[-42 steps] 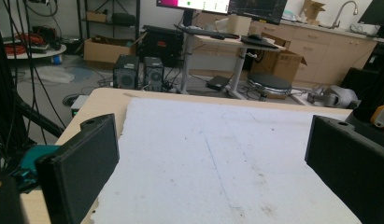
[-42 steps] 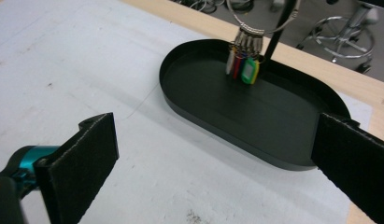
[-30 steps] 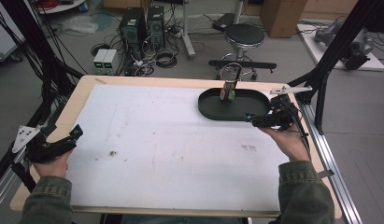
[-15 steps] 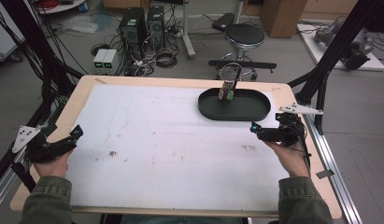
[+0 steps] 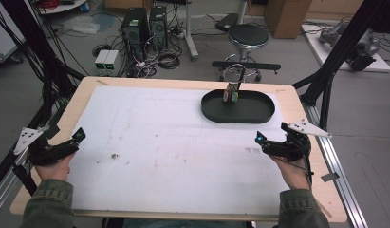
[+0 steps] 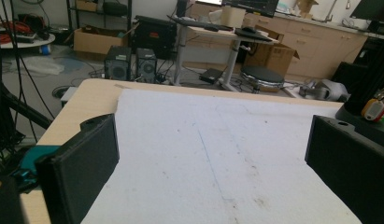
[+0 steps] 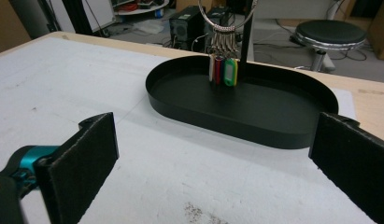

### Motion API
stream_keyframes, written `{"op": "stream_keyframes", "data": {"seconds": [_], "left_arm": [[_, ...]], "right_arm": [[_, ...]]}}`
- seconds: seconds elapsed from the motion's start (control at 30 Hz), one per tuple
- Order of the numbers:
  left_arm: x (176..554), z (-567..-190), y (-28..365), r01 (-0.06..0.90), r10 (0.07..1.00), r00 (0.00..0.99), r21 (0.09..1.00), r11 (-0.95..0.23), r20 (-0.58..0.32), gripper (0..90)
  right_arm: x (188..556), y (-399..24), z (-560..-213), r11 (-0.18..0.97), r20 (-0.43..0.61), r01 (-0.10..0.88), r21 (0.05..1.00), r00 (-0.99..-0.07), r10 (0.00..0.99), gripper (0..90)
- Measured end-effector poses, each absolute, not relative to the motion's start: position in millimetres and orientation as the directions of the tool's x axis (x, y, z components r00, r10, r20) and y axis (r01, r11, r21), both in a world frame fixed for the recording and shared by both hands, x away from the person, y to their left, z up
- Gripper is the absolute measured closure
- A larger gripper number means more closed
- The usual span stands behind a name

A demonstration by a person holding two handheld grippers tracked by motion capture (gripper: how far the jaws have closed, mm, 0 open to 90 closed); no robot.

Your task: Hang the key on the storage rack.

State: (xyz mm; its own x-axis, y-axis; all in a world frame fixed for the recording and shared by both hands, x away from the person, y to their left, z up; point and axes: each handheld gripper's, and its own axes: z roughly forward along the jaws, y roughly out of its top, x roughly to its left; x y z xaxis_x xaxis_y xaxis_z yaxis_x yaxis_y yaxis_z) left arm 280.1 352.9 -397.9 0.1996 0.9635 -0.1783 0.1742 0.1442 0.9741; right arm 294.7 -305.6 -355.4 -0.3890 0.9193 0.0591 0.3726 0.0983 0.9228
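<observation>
Black oval shallow tray (image 5: 259, 114) sits at the far right of the white foam-like mat (image 5: 159, 142) covering the light wooden table (image 5: 297, 99); low rim, matte black floor, nothing lying flat inside. At the tray's far-left part stands a thin black post with a metal ring (image 7: 227, 14) hanging a bunch of small key tags (image 7: 223, 70), white, red and green, dangling just above or touching the tray floor, cannot tell which. No readable writing on the tags or tray; no brand legible anywhere, the black computer towers (image 5: 145, 23) on the floor behind are too small to read. Left gripper (image 5: 69, 142) rests at the table's left edge in the person's left hand (image 5: 52, 164), jaws spread wide over bare mat in the left gripper view, gripping nothing. Right gripper (image 5: 271, 145) is low over the mat near the right edge, in front of the tray and apart from it, held by the right hand (image 5: 294, 171); jaws spread wide in the right gripper view, nothing between them, tray framed beyond. Grey three-cornered plate (image 5: 309, 128) sits on top of it. Versus the earlier frames: the right gripper has pulled back from the tray's near-right rim toward the person and now sits clear of it; left gripper unchanged; tags and tray in the same place. A dark speck (image 5: 114, 156) marks the mat left of centre.
</observation>
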Motion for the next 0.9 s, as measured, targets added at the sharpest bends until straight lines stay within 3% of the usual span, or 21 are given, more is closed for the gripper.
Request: {"op": "stream_keyframes", "data": {"seconds": [0.5, 0.9], "left_arm": [[280.9, -399.5, 352.9, 0.183, 0.961, 0.204, 0.971, 0.151, -0.188, 3.3], [281.6, -399.8, 353.2, 0.186, 0.961, 0.202, 0.971, 0.151, -0.188, 3.3]], "right_arm": [[275.3, -310.3, -389.2, 0.082, 0.036, 0.281, 0.956, -0.389, 0.92, 0.5], [268.5, -311.4, -398.6, 0.047, 0.056, 0.262, 0.964, -0.373, 0.926, 0.5]]}}
